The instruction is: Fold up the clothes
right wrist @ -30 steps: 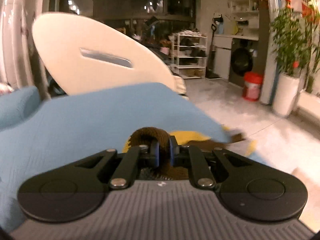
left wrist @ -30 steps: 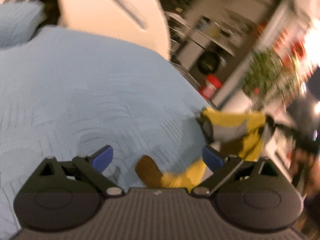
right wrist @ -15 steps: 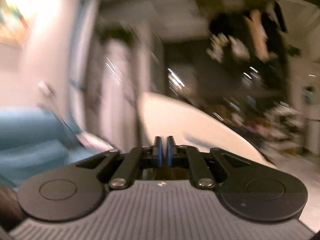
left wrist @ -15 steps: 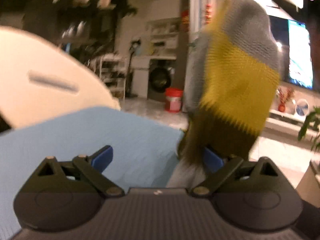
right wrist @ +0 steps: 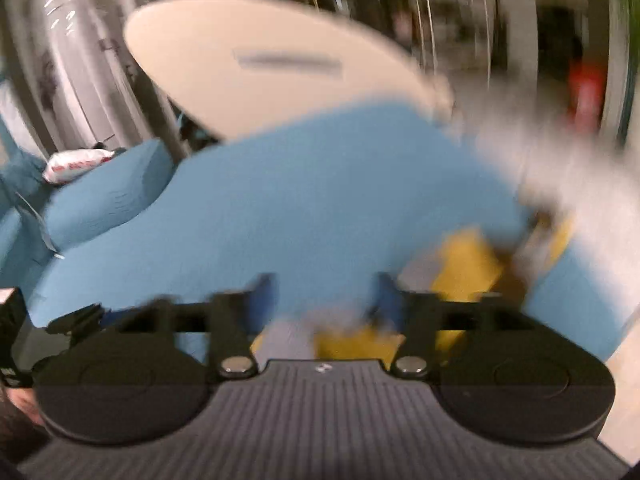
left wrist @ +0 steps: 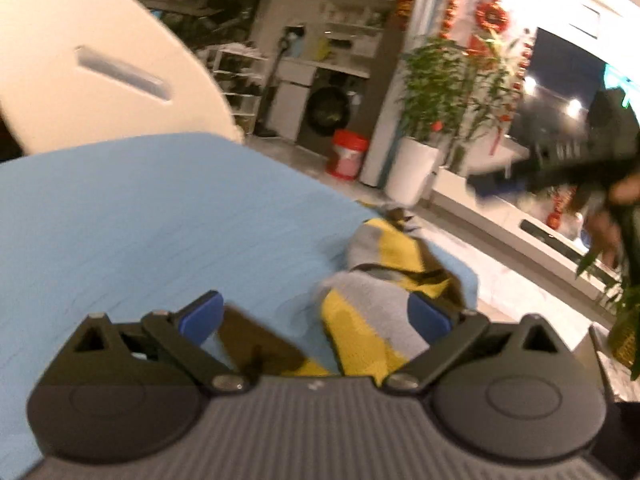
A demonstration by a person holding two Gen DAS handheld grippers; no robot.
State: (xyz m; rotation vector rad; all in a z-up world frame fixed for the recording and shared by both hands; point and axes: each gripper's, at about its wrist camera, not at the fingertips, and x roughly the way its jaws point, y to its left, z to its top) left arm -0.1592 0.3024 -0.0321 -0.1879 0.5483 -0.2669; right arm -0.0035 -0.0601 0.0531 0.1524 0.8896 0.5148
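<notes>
The right hand-held gripper (right wrist: pixel 326 296), clamped a moment ago, now gapes wide, dropping the yellow, grey and brown knitted garment (left wrist: pixel 376 300) onto the blue quilted bed (left wrist: pixel 140 220) between the left hand-held gripper's (left wrist: pixel 316 316) spread jaws, ready for flattening.

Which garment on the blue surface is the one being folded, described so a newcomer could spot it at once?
Start at the blue cloth-covered surface in front of the white chair back. Near its right edge, just ahead of the open left gripper, lies a crumpled knit garment. It is the only multicoloured thing there, in yellow, grey and dark brown blocks.
</notes>
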